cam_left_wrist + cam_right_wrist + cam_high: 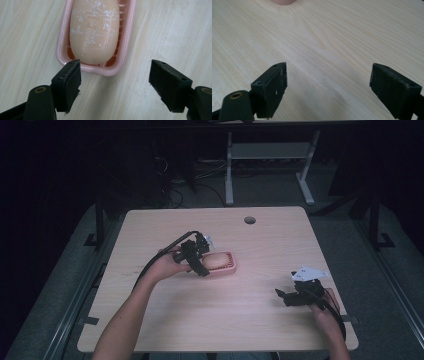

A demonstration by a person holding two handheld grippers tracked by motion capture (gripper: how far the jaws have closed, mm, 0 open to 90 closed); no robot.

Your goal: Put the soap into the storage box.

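Note:
A peach-coloured oval bar of soap (94, 30) with white flecks lies in a pink ridged soap dish (125, 47) near the middle of the wooden table (250, 320). In the high view the soap (216, 260) and dish (231, 267) sit just right of my left gripper (200, 257). That left gripper (115, 85) is open, its jaws spread wide just short of the dish's near end, holding nothing. My right gripper (287, 296) hovers low at the table's right front. The right gripper (329, 87) is open over bare wood.
A round cable hole (249, 220) sits near the table's far edge. Beyond the table stands a white desk frame (270, 155) on dark floor. A small pink patch (283, 2), too cropped to identify, shows at the top of the right gripper view.

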